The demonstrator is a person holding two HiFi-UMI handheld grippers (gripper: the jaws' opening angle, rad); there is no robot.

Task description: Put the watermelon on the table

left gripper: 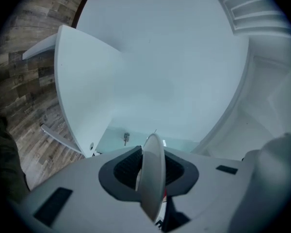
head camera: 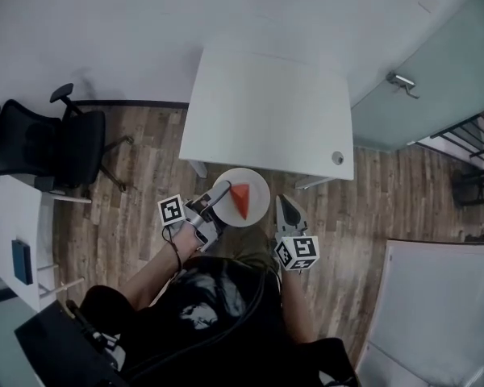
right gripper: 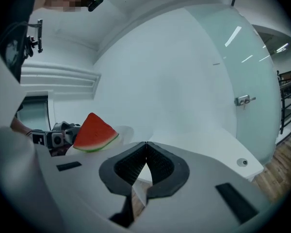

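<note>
A red watermelon wedge with a green rind lies on a white plate, held in the air in front of the white table. My left gripper is shut on the plate's near left rim; in the left gripper view the plate stands edge-on between the pads. My right gripper hovers just right of the plate, shut and holding nothing. In the right gripper view the watermelon wedge sits to the left of the shut jaws of the right gripper, with the left gripper behind it.
A black office chair stands at the left on the wooden floor. A white desk with a blue book is at the far left. A frosted glass door with a handle is at the right. A cable hole marks the table's near right corner.
</note>
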